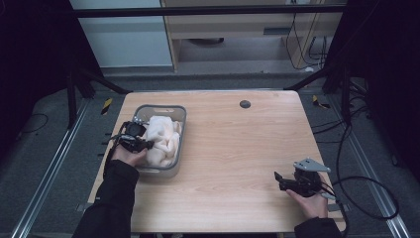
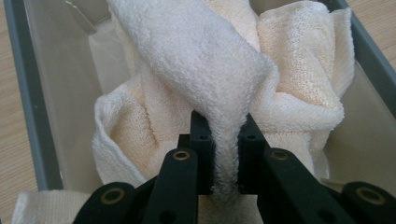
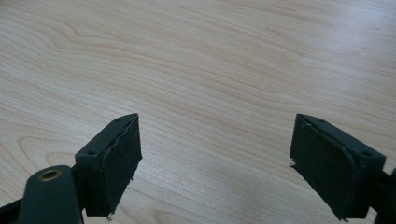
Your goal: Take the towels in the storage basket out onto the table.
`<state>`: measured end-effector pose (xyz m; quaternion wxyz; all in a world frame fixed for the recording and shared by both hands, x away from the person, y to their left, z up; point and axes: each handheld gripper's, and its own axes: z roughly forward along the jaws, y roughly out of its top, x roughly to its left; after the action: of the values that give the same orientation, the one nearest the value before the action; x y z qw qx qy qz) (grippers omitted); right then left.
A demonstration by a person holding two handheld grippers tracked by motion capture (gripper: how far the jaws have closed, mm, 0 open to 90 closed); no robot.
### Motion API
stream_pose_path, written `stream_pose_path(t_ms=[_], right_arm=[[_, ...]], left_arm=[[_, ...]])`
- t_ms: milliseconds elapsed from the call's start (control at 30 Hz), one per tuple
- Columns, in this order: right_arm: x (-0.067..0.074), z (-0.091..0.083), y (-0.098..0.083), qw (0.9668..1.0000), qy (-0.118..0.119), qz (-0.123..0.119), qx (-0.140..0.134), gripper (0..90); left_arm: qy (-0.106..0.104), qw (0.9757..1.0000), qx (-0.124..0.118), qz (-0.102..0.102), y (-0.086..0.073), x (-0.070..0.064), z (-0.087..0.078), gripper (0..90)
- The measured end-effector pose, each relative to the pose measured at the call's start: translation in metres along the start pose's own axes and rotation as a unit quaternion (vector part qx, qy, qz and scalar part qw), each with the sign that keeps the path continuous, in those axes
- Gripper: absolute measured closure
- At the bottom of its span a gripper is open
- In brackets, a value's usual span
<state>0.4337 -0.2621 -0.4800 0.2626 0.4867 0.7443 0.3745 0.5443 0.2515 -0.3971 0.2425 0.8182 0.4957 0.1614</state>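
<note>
Left gripper (image 2: pixel 219 140): jaws pinched on a fold of the cream-white terry towel (image 2: pixel 205 65), the cloth squeezed to a narrow strip between the two black pads and bulging out above them in the left gripper view. The rest of the towel lies crumpled in loose folds inside the grey rectangular plastic basket (image 2: pixel 28 93), whose pale inner walls show on both sides of the cloth. In the high view the left gripper (image 1: pixel 141 144) sits over the basket's left wall, jaws reaching in toward the towel (image 1: pixel 163 139), with the left hand (image 1: pixel 126 156) and a dark sleeve behind it. The basket (image 1: pixel 181 111) stands on the left side of the light wooden bench (image 1: pixel 237 148), close to its left edge, long side running front to back, with a handle slot in the far wall. Right gripper (image 3: pixel 215 158): jaws spread wide with only bare wood grain between and beyond them, pads gripping nothing. In the high view the right gripper (image 1: pixel 280 178) is near the bench's front right corner, held by the right hand (image 1: pixel 309 198), grey three-cornered plate on top, jaws pointing left, well apart from the basket. Its black cable (image 1: pixel 366 198) loops off the right edge. A small dark round grommet (image 1: pixel 244 104) sits near the far edge.
</note>
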Motion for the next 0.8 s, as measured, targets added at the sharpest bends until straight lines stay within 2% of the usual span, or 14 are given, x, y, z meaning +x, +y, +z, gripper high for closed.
stream_pose_path(t_ms=[367,533,800], right_arm=[[0.0,0.0,0.0,1.0,0.001,0.0,-0.001,16.8],[0.0,0.0,0.0,1.0,0.001,0.0,0.0,16.8],[0.0,0.0,0.0,1.0,0.002,-0.002,-0.001,16.8]], left_arm=[[-0.008,0.9993,-0.037,-0.005,0.0,0.003,-0.021,82.5],[-0.009,0.9979,-0.063,-0.003,0.005,0.004,-0.038,82.5],[-0.009,0.9961,-0.087,0.006,0.016,0.002,-0.064,82.5]])
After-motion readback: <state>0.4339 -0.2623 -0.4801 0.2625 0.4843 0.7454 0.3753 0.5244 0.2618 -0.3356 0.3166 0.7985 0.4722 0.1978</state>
